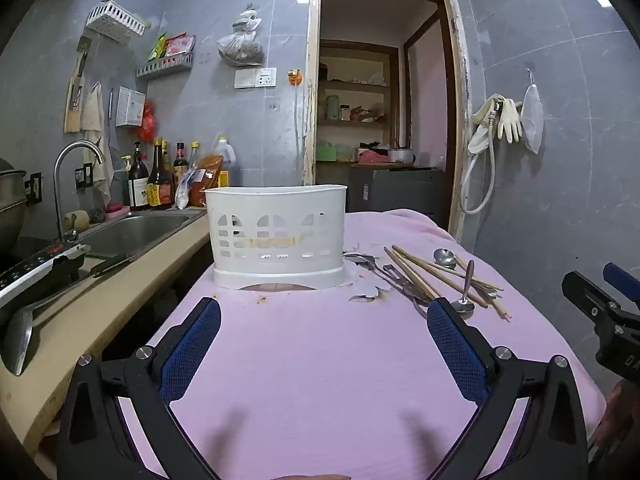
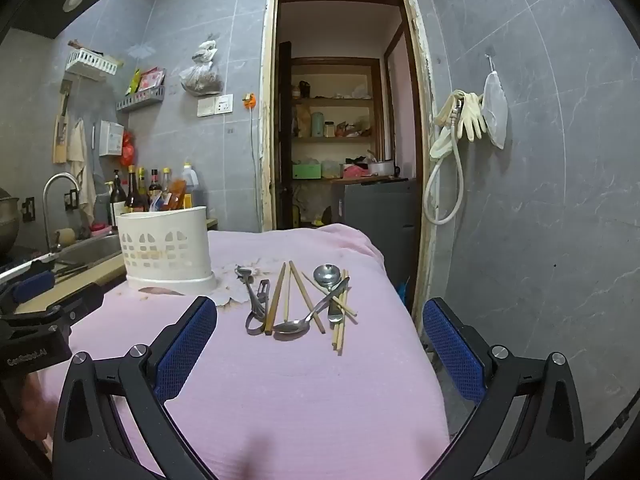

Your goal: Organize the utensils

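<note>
While both the left gripper and right gripper are held with fingers apart, two spoons, several chopsticks and one white utensil basket are seen on the pink cloth.

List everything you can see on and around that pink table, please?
Utensil holder: one, white, slotted, far left of the cloth.
Chopsticks: several, wooden, loose in the pile right of the holder.
Spoons: two, metal, lying among the chopsticks.
Peeler: one, metal, left edge of the pile.
Cloth: one, pink, covering the table.
Sink: one, steel, on the counter to the left.
Bottles: several, dark, behind the sink.
Rubber gloves: pale, hanging on the right wall.
Left gripper: black with blue pads, jaws open, empty.
Right gripper: same, jaws open, empty.
</note>
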Demonstrator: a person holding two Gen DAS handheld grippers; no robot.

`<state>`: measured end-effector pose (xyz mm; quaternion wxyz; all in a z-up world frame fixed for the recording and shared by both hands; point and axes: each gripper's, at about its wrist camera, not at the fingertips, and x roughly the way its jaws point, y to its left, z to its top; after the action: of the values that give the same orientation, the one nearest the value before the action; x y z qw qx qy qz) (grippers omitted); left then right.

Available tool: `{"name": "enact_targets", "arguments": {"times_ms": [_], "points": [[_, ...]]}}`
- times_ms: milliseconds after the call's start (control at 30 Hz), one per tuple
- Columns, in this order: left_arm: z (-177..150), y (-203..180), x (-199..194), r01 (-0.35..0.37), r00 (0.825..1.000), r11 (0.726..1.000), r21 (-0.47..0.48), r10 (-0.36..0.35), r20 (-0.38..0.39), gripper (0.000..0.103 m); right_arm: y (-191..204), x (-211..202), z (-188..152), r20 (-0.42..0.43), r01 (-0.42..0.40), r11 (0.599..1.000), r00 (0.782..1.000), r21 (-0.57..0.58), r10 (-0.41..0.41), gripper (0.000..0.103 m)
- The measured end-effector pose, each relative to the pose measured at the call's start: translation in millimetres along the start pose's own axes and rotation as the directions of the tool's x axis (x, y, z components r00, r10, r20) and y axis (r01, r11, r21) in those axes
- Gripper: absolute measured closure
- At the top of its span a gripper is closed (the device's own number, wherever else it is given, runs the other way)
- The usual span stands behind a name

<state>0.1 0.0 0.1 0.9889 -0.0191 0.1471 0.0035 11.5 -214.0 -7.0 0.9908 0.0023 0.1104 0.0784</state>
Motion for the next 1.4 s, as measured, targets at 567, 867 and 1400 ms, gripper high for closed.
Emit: {"name": "enact_targets", "arguments": {"times_ms": [567, 867, 1400], "points": [[-2.0, 4.6, 3.5, 0.002, 1.0, 1.0, -0.01, -0.003, -0.003, 0.002, 9.3, 0.2, 7.0, -0.009, 0.0, 1.0, 1.0, 0.0, 0.0, 0.0], [0.6, 3.8, 2.1, 0.008, 1.0, 1.0, -0.016, -0.008, -0.005, 0.002, 0.3, 4.8, -1.3, -0.022, -0.006, 1.0, 1.0, 0.004, 0.006, 0.0], [-1.7, 4.5, 4.2, 0.007, 1.0, 1.0, -0.018, -0.007, -0.011, 0.002, 1.9, 5.5, -1.8, -0.024, -0.006, 1.0, 1.0, 0.002, 0.006, 0.0]]}}
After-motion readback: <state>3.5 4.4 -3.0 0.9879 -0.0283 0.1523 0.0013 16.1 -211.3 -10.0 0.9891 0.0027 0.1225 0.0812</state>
